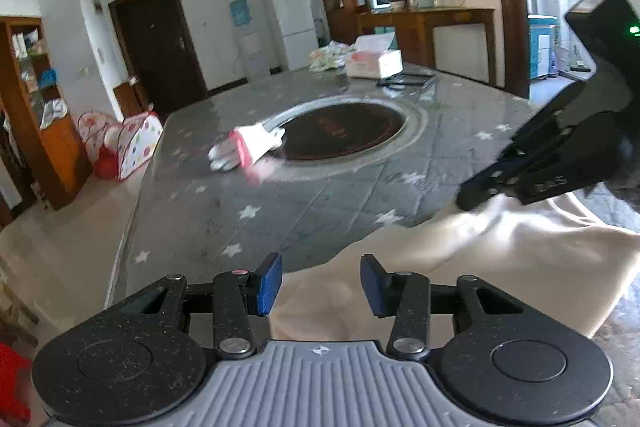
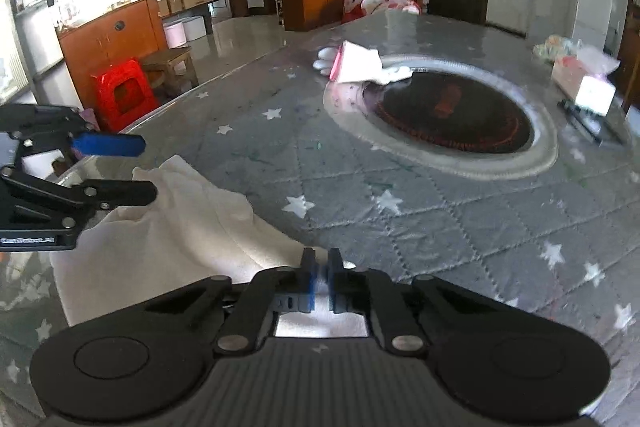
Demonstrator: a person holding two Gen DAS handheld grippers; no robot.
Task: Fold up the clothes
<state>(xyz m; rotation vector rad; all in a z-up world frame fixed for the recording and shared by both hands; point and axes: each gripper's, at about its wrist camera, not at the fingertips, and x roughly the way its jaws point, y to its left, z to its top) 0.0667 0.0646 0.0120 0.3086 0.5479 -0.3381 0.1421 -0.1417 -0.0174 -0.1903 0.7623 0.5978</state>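
A cream-white garment [image 1: 460, 267] lies crumpled on the grey star-patterned table cover [image 1: 320, 203] near the front edge. My left gripper [image 1: 321, 285] is open, its blue pads on either side of the garment's edge, just above it. My right gripper [image 2: 321, 283] is shut on a fold of the same garment [image 2: 188, 223]. In the left wrist view the right gripper [image 1: 476, 197] comes in from the right with its tip on the cloth. In the right wrist view the left gripper [image 2: 140, 167] is open at the far left over the cloth.
A folded white and pink garment [image 1: 248, 147] lies by the round dark inset [image 1: 340, 131] in the middle of the table. A tissue box [image 1: 374, 61] and bags stand at the far end. A red stool [image 2: 122, 93] stands on the floor beside the table.
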